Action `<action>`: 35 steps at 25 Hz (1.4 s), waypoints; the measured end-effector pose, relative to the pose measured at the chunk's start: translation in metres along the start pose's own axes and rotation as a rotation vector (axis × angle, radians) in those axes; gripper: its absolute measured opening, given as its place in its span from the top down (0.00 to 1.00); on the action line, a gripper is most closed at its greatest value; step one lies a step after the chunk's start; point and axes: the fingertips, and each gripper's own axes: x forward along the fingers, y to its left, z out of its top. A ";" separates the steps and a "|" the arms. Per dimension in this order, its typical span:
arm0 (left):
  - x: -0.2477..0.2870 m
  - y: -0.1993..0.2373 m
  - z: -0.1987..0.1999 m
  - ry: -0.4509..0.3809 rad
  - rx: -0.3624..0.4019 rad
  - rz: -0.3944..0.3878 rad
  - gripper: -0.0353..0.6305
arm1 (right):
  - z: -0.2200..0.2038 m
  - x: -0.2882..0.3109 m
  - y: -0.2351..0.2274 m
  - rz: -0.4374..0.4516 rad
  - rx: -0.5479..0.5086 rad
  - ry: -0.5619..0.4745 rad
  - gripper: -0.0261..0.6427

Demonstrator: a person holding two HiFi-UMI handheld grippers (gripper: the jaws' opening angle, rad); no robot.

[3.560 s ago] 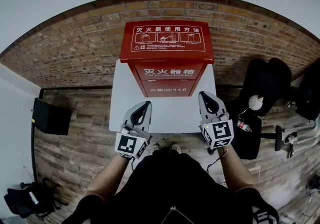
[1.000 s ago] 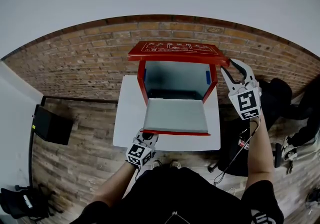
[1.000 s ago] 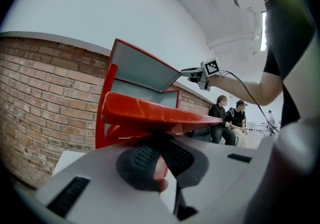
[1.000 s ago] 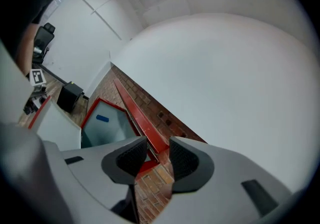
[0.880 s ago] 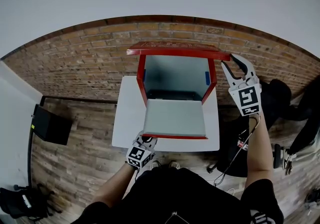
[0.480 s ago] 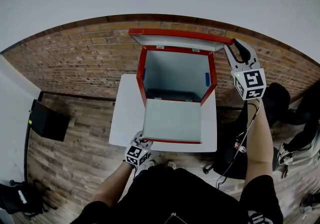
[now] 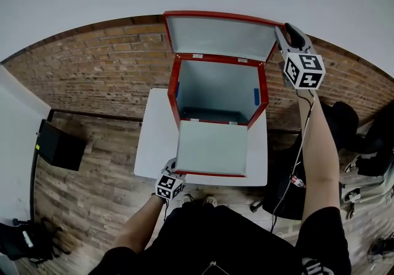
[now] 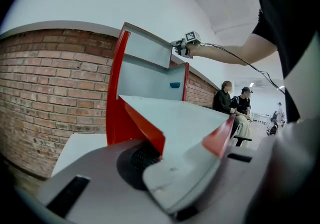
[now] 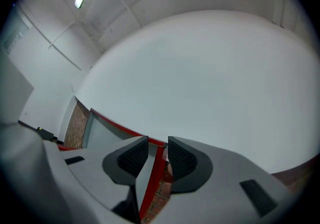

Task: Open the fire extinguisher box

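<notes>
The red fire extinguisher box (image 7: 174, 92) stands on a white table (image 7: 154, 138) against a brick wall. Its lid (image 7: 221, 35) is swung up and shows its grey inner face. The front door (image 7: 212, 146) lies folded down toward me. My right gripper (image 7: 282, 29) is at the lid's right corner; its jaws have just been closing, and the lid's red rim (image 9: 154, 178) sits pinched between the pads. My left gripper (image 7: 172, 169) grips the door's near left corner, and the door (image 8: 175, 118) runs out from its jaws. The box's inside looks grey and bare.
A black case (image 7: 58, 144) sits on the wooden floor to the left, and a black bag (image 7: 24, 248) lies at the lower left. Dark chairs and bags (image 7: 345, 123) crowd the right side. Seated people (image 8: 227, 101) show far off in the left gripper view.
The lid has swung from nearly level to upright, and my right gripper rose with it. My left gripper sank toward me with the front door. Earlier still, the box was closed and both grippers free.
</notes>
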 end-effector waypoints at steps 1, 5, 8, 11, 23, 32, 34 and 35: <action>0.000 0.001 -0.002 0.004 -0.003 0.002 0.87 | -0.002 0.006 -0.003 -0.012 0.020 0.001 0.76; -0.001 0.002 -0.009 0.026 -0.008 0.003 0.87 | -0.004 0.019 -0.009 -0.042 0.060 -0.010 0.77; 0.000 0.003 -0.013 0.047 -0.013 0.002 0.87 | -0.004 0.016 -0.010 -0.089 0.028 -0.008 0.77; 0.001 0.004 -0.016 0.056 -0.021 0.002 0.87 | -0.002 0.011 -0.015 -0.130 0.044 0.005 0.77; -0.001 0.002 -0.018 0.067 -0.015 -0.017 0.87 | -0.032 -0.069 0.018 -0.040 0.105 0.098 0.77; -0.004 0.006 -0.016 0.070 -0.025 -0.015 0.87 | -0.192 -0.202 0.153 0.053 0.282 0.536 0.82; -0.004 0.005 -0.014 0.065 -0.020 -0.019 0.87 | -0.227 -0.224 0.173 0.067 0.305 0.635 0.82; -0.004 0.006 -0.014 0.062 -0.016 -0.022 0.87 | -0.247 -0.235 0.185 0.085 0.321 0.692 0.82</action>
